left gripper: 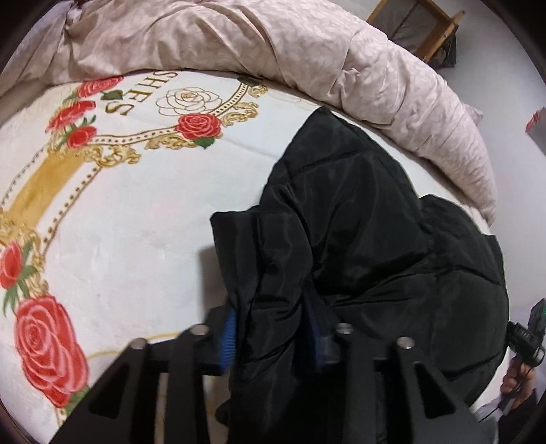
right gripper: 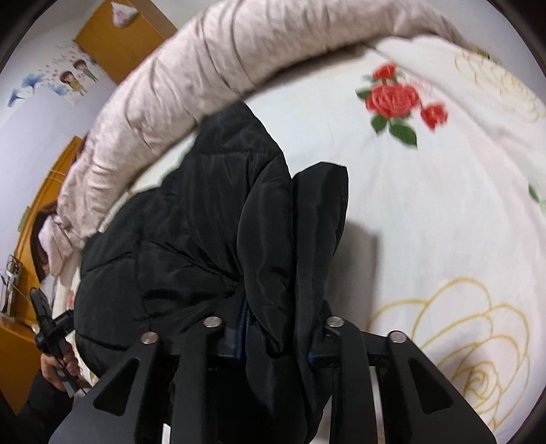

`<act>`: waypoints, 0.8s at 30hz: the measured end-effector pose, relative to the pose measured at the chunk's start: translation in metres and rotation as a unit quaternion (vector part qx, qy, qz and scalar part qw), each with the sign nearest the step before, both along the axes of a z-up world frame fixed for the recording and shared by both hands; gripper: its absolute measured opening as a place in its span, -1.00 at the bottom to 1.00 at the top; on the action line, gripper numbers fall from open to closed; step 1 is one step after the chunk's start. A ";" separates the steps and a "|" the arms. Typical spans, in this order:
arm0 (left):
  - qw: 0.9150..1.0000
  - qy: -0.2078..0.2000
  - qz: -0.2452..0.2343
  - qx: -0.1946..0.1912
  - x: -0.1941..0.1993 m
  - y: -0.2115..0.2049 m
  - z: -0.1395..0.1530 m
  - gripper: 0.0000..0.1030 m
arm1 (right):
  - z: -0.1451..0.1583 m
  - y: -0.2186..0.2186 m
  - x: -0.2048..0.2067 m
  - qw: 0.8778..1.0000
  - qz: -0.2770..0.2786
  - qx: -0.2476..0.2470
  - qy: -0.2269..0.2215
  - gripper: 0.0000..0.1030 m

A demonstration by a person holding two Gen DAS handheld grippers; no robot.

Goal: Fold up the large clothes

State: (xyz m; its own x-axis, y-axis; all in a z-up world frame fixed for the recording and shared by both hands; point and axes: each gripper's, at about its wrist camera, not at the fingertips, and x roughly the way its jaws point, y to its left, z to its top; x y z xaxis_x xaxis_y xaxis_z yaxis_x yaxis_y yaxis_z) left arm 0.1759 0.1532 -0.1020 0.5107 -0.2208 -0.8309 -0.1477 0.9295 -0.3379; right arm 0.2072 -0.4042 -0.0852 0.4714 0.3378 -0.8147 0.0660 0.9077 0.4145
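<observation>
- The left gripper (left gripper: 273, 336) had its blue-padded fingers (left gripper: 229, 338) pinched in on a thick fold of the black jacket (left gripper: 358, 246), cloth bunched between them and spilling down over the frame.
- The right gripper (right gripper: 276, 336) was likewise clamped on a bundle of the black jacket (right gripper: 204, 239), the fabric filling the narrow gap between its fingers; only slivers of blue pad edge showed.
- The jacket itself, quilted and shiny, lay heaped on the bed with its near edge lifted in both grips and its far end reaching up to the rolled quilt.
- Writing: gold letters "SHES" (left gripper: 131, 92) showed on the blanket, upside down to the left camera and cut off by the quilt; no other text could be read.
- The blanket (left gripper: 143, 218) was cream, printed with red roses (left gripper: 198, 125), gold scrollwork and outlined gold roses (right gripper: 454, 345).
- A pinkish-beige quilt (left gripper: 307, 58) lay rolled in a long ridge along the far side of the bed, touching the jacket's top.
- Beyond it, the left camera caught a wooden frame (left gripper: 433, 30) on a pale floor.
- The right camera showed an orange-brown door (right gripper: 126, 51), cartoon wall stickers (right gripper: 68, 80) on a pale wall, and wooden furniture (right gripper: 44, 205) at the left edge.
</observation>
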 end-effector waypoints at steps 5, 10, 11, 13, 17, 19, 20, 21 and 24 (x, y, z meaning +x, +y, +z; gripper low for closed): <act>1.000 0.000 -0.013 -0.006 0.008 0.009 0.004 0.14 | -0.004 -0.010 0.004 1.000 -0.006 0.014 0.012 0.09; 0.999 0.005 0.001 -0.046 0.025 0.021 -0.012 0.62 | -0.014 -0.016 0.010 0.999 -0.014 0.038 0.019 0.36; 0.998 0.010 0.005 -0.056 0.028 0.023 -0.018 0.72 | -0.017 -0.017 0.012 0.999 -0.013 0.044 0.022 0.41; 0.997 0.016 0.012 -0.069 0.033 0.026 -0.029 0.80 | -0.023 -0.018 0.018 0.998 -0.014 0.050 0.027 0.50; 0.996 0.019 0.006 -0.087 0.037 0.020 -0.041 0.80 | -0.033 -0.014 0.034 0.998 -0.005 0.057 0.040 0.52; 0.995 0.023 -0.001 -0.098 0.040 0.015 -0.045 0.77 | -0.040 -0.012 0.040 0.997 0.003 0.059 0.049 0.51; 0.994 0.023 -0.005 -0.102 0.042 0.014 -0.046 0.67 | -0.043 -0.013 0.043 0.997 0.005 0.063 0.050 0.39; 0.994 0.023 -0.010 -0.109 0.043 0.010 -0.047 0.58 | -0.043 -0.011 0.044 0.997 0.008 0.063 0.050 0.30; 0.994 0.017 -0.026 -0.101 0.045 0.002 -0.041 0.22 | -0.032 -0.001 0.043 0.998 0.018 0.046 0.030 -0.18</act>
State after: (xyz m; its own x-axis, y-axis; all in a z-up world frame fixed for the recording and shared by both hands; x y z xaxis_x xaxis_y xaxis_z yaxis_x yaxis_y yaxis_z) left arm 0.2209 0.1548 -0.1431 0.4671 -0.4093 -0.7838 -0.1163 0.8503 -0.5133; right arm 0.2502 -0.4054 -0.1176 0.4086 0.4277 -0.8063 0.0622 0.8683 0.4922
